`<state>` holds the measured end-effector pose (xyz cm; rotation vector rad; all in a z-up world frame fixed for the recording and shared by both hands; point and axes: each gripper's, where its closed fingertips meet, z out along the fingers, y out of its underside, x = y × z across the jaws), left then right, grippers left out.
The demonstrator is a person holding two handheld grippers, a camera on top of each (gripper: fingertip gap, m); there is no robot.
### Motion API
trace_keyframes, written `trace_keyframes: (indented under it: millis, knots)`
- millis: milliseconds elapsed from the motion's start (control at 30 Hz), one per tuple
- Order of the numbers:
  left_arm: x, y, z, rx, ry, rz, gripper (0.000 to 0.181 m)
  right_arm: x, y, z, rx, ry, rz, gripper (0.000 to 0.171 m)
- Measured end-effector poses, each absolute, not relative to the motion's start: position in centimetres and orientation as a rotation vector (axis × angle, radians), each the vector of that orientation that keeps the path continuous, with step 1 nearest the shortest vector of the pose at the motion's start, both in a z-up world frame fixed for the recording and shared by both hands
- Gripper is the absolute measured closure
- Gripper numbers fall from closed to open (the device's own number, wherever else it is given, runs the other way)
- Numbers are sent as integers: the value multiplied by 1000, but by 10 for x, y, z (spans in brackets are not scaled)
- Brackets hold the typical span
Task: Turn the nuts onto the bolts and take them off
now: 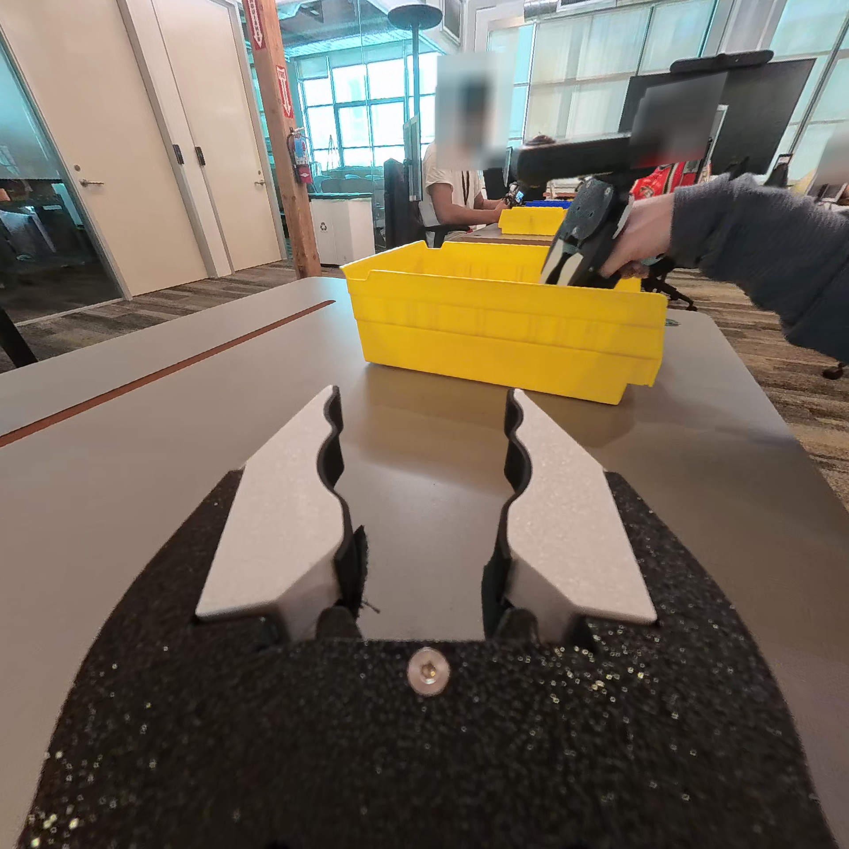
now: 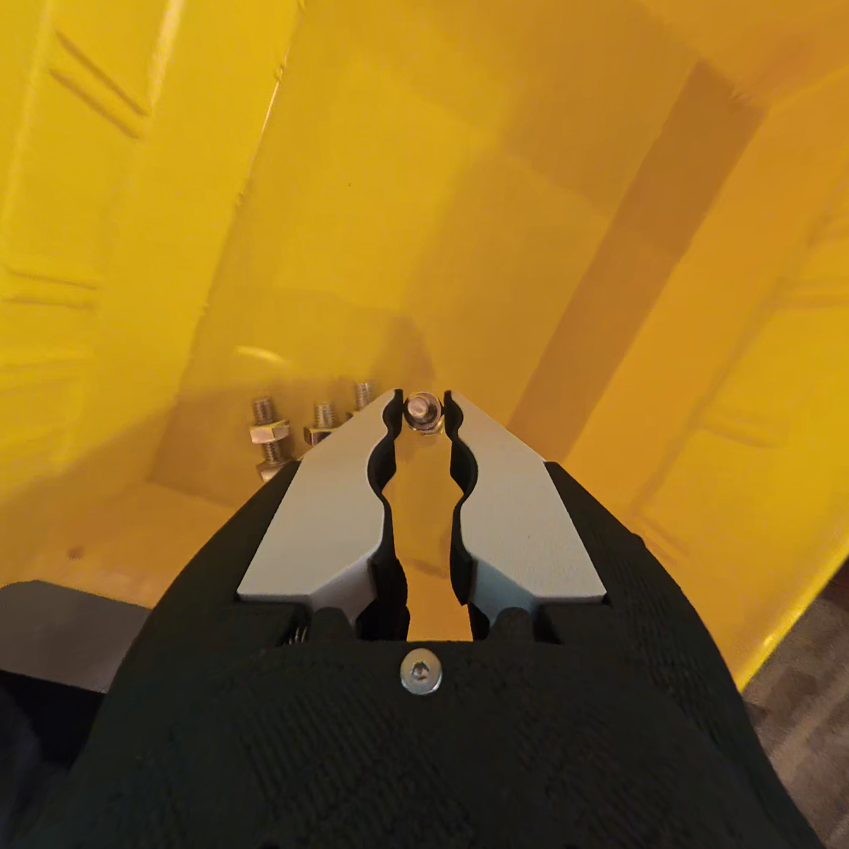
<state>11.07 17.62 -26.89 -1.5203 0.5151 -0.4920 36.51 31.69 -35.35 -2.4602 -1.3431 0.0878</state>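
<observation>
Resting low over the grey tabletop (image 1: pixel 138 482), well short of the yellow bin (image 1: pixel 496 331): left gripper (image 1: pixel 422 459), jaws spread wide with nothing between them, pointing forward and roughly level. Reaching steeply down into that bin from its far right side: right gripper (image 2: pixel 421 416), held by a hand (image 1: pixel 643 239) in a grey sleeve, wrist bent down and forearm coming in from the right. Standing on the bin floor, at the left in the right wrist view: three bolts (image 2: pixel 268 432) with nuts threaded partway along their shanks, close together in a row. Sitting between the right gripper's fingertips (image 2: pixel 464 418), seen end-on: one more bolt with nut (image 2: pixel 421 413), jaws narrowed around it with slivers of gap on both sides, so not yet clamping as far as can be told. Judging by the look: small steel hardware, rigid, dense for its size yet light enough for an easy lift, smooth and likely slippery on the plated faces, prone to tipping or rolling if nudged. Best taken, probably, across the flats of the hex nut or on the threaded shank just above it, seated in a scalloped notch of the pads for grip against twisting.
</observation>
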Motion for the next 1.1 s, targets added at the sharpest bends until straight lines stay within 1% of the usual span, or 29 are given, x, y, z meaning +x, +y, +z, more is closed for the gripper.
trace_keyframes:
  millis: [100,233,333,433,500,533,633,667,700,800,867,933,1000,1067,1100]
  knots:
    - [108,177,-268,-1519,495,-508,111,359,317,-353,-2455,-1315,137,154]
    - [102,178,-264,-1510,446,-536,108,352,317,-332,-2354,-1190,230,131]
    - [98,178,-262,-1503,417,-545,106,351,310,-302,-2205,-1068,346,129]
    - [95,179,-262,-1506,403,-522,103,369,308,-272,-2040,-926,353,128]
    - [94,179,-263,-1528,405,-474,99,394,310,-259,-1973,-819,290,121]
    - [97,177,-263,-1544,416,-475,96,408,311,-257,-1961,-773,253,117]
    - [112,170,-262,-1611,411,-559,71,447,317,-264,-1993,-679,159,98]
    - [111,169,-265,-1649,401,-523,65,457,318,-270,-2019,-662,137,91]
    - [108,166,-266,-1683,384,-474,58,466,320,-275,-2045,-656,122,87]
    - [89,151,-255,-1751,279,-307,59,480,325,-288,-2091,-658,121,88]
    - [68,134,-243,-1800,167,-189,63,483,329,-297,-2125,-667,127,95]
    - [44,113,-231,-1839,49,-79,65,483,332,-304,-2154,-690,125,106]
    - [13,90,-226,-1895,-51,65,66,481,333,-307,-2161,-719,107,123]
    - [-22,63,-235,-1993,-167,209,69,480,334,-308,-2154,-741,82,139]
    - [-36,50,-244,-2050,-227,247,71,480,335,-308,-2151,-749,75,142]
